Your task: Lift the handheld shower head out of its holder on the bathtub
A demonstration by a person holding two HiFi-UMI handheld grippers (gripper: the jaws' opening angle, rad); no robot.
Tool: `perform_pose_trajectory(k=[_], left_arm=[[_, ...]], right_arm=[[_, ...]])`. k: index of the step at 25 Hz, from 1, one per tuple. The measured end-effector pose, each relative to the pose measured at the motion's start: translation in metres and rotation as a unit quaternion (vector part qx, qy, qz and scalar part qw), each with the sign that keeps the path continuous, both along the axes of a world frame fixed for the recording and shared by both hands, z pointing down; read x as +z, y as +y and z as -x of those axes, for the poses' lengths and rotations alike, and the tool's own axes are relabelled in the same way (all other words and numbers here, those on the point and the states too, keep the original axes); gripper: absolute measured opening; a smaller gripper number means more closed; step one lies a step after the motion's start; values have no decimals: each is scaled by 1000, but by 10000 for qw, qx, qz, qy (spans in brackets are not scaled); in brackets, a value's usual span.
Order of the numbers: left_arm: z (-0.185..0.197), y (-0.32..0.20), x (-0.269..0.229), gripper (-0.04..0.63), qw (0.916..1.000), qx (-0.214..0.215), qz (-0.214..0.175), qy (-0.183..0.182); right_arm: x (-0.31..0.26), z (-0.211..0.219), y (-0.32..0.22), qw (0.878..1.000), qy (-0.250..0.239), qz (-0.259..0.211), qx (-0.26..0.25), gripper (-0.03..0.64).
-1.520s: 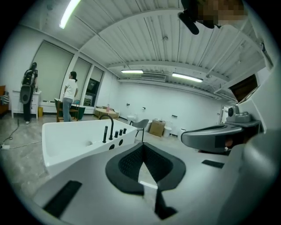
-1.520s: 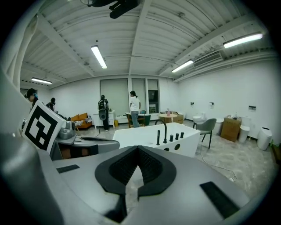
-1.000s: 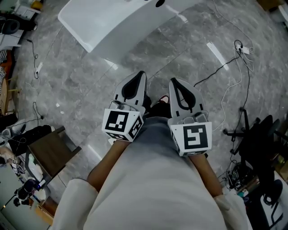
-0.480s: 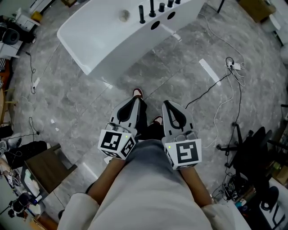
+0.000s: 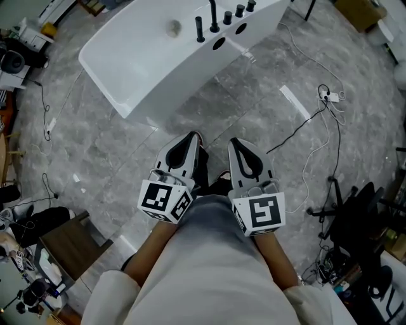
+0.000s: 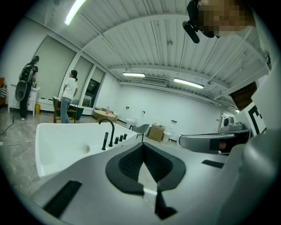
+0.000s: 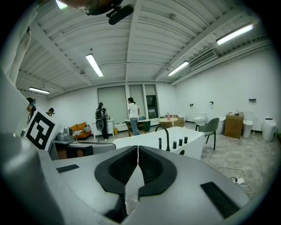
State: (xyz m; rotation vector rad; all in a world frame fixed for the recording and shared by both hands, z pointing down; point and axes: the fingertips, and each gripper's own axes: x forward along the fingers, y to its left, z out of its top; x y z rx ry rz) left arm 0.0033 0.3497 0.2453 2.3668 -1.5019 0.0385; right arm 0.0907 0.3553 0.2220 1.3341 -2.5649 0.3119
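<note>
The white bathtub lies across the grey floor ahead of me. On its near rim stand black fittings: an arched spout, three small knobs, and the thin upright handheld shower head in its holder. The shower head also shows in the right gripper view, left of the knobs. In the left gripper view it stands under the spout. My left gripper and right gripper are held side by side at waist height, well short of the tub. Both are shut with nothing in them.
Cables trail over the floor at the right, near a black stand. A wooden table stands at the lower left. Beyond the tub are a grey chair, a round table and people standing.
The tub's rim with its black fittings has come into the head view at the top. Both grippers have moved forward together toward the tub, still shut.
</note>
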Motion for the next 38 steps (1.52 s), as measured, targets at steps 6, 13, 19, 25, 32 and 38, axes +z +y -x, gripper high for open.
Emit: perform_pose_trajectory(k=[6, 13, 19, 25, 32, 38], left_arm=[[10, -34, 0, 3, 10000, 84, 6, 2], [27, -81, 4, 3, 9998, 154, 57, 65], [35, -117, 4, 3, 9997, 230, 55, 103], [44, -150, -11, 3, 9992, 375, -116, 92], [56, -173, -23, 3, 9976, 589, -364, 47], [71, -189, -32, 3, 9961, 643, -602, -38]], right_arm=[[2, 14, -34, 10000, 45, 12, -8, 20], [6, 33, -77, 9999, 126, 65, 22, 20], [9, 43, -112, 9997, 193, 126, 71, 20], [-1, 58, -145, 9996, 210, 43, 156, 20], [-12, 82, -168, 9995, 230, -137, 136, 20], [-20, 103, -178, 9993, 205, -276, 137, 20]])
